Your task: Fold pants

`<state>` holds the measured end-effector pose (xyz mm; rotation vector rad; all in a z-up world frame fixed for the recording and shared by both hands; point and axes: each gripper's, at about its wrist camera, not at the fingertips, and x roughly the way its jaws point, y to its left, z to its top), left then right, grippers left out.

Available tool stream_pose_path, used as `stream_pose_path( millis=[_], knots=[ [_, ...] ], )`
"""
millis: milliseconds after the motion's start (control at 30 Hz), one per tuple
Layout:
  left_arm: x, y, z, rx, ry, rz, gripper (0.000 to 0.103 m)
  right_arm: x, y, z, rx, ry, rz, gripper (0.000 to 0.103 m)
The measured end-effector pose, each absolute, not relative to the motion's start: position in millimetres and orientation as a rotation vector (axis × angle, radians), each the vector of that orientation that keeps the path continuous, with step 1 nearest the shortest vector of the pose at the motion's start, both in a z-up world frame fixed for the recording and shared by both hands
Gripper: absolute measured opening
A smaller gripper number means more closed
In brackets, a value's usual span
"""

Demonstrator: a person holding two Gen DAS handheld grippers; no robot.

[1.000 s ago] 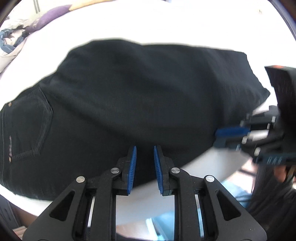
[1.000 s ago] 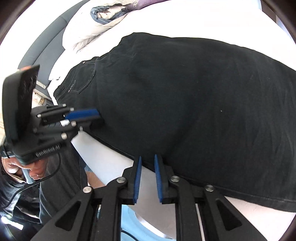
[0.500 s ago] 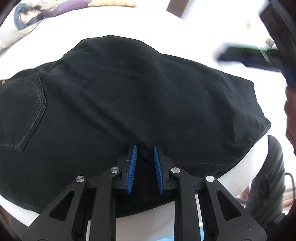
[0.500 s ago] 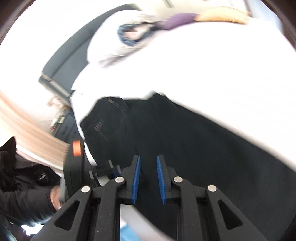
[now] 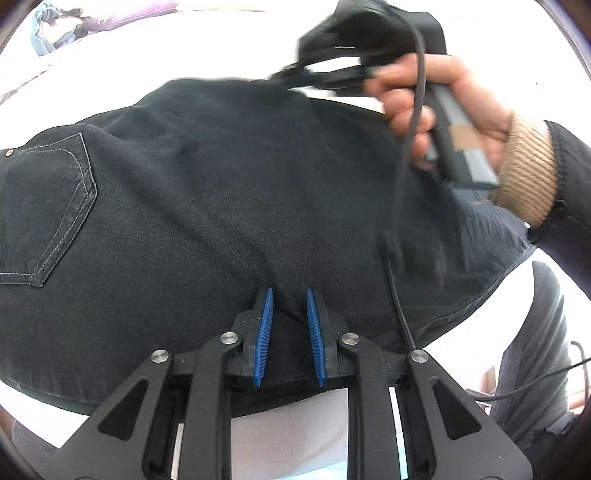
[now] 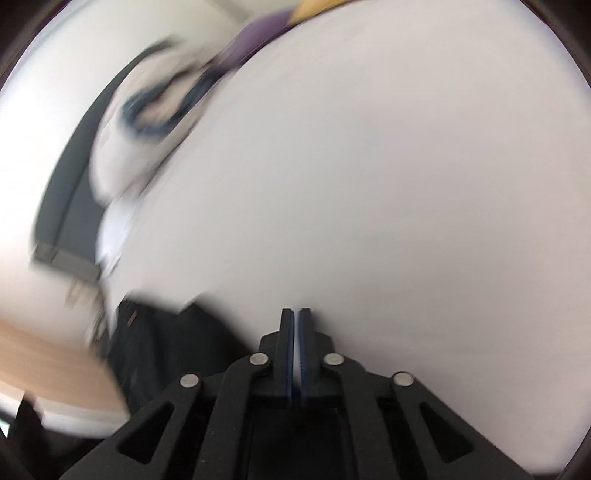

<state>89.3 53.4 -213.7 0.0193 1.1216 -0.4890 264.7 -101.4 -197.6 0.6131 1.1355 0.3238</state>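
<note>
Black pants (image 5: 207, 206) lie folded on a white bed, a back pocket (image 5: 48, 206) at the left. My left gripper (image 5: 288, 306) is open, its blue pads low over the near edge of the fabric, which shows between them. My right gripper (image 5: 317, 75) appears in the left wrist view, held by a hand over the far edge of the pants. In the blurred right wrist view my right gripper (image 6: 296, 321) is nearly shut with nothing between the pads, and the pants (image 6: 173, 339) show at lower left.
The white bed sheet (image 6: 369, 184) extends beyond the pants. A heap of clothes (image 5: 55, 26) lies at the far left corner. A dark headboard (image 6: 62, 206) stands at the left. The person's legs (image 5: 532, 350) are at the right of the bed.
My right gripper swept from the near right edge across to the far side of the pants and closed. My left gripper moved in over the near edge of the fabric.
</note>
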Motion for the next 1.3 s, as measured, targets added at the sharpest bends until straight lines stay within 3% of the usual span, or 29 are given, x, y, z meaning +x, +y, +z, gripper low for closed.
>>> stream_pose_path(
  millis=[100, 200, 300, 333, 367, 400, 600, 633, 700, 733, 833, 933, 967, 1000, 1033, 1300],
  knots=[
    [86.8, 39.7, -216.3, 0.044, 1.117, -0.487, 0.019, 233.0, -120.1, -166.3, 0.686, 1.035, 0.432, 0.017],
    [87.3, 33.8, -214.3, 0.047, 1.121, -0.482, 0.019, 198.2, -73.9, -148.8, 0.651, 1.028, 0.649, 0.047],
    [83.3, 23.5, -211.6, 0.085, 1.125, -0.475, 0.019, 190.5, -25.4, -166.7, 0.525, 1.115, 0.688, 0.049],
    [83.1, 20.5, -204.2, 0.098, 1.125, -0.471, 0.019, 196.9, -28.6, -181.4, 0.543, 1.156, 0.633, 0.043],
    [83.1, 18.7, -204.6, 0.103, 1.127, -0.467, 0.019, 200.1, -39.6, -193.8, 0.591, 1.170, 0.599, 0.029],
    [84.1, 17.6, -204.7, 0.096, 1.135, -0.463, 0.019, 206.4, -63.3, -207.3, 0.675, 1.170, 0.555, 0.000],
    [86.7, 18.6, -207.5, 0.021, 1.128, -0.460, 0.019, 174.3, -212.0, -202.6, 0.791, 1.014, 0.097, 0.001],
    [86.1, 17.0, -207.9, 0.027, 1.122, -0.461, 0.019, 164.2, -223.9, -191.9, 0.791, 0.990, 0.057, 0.011],
    [85.2, 14.9, -209.2, 0.034, 1.120, -0.458, 0.019, 150.6, -221.1, -169.0, 0.789, 0.922, 0.139, 0.013],
    [85.3, 13.1, -208.8, 0.035, 1.121, -0.454, 0.019, 144.2, -207.2, -159.5, 0.812, 0.901, 0.250, 0.019],
    [84.1, 12.9, -209.9, 0.051, 1.126, -0.450, 0.019, 127.0, -150.0, -141.4, 0.750, 0.924, 0.458, 0.044],
    [84.8, 8.0, -205.6, 0.065, 1.135, -0.450, 0.019, 118.4, -129.5, -168.5, 0.712, 1.006, 0.441, 0.045],
    [85.1, 6.8, -206.1, 0.066, 1.139, -0.449, 0.019, 117.5, -137.4, -187.9, 0.727, 1.049, 0.373, 0.041],
    [85.8, 5.8, -205.8, 0.067, 1.143, -0.449, 0.019, 113.2, -155.1, -199.5, 0.767, 1.051, 0.347, 0.008],
    [86.3, 4.8, -205.5, 0.067, 1.144, -0.448, 0.019, 105.9, -178.3, -207.3, 0.784, 1.051, 0.295, 0.000],
    [86.4, 1.6, -204.6, 0.065, 1.131, -0.437, 0.019, -6.5, -381.3, -178.8, 0.883, 0.806, -0.144, 0.000]
  ],
)
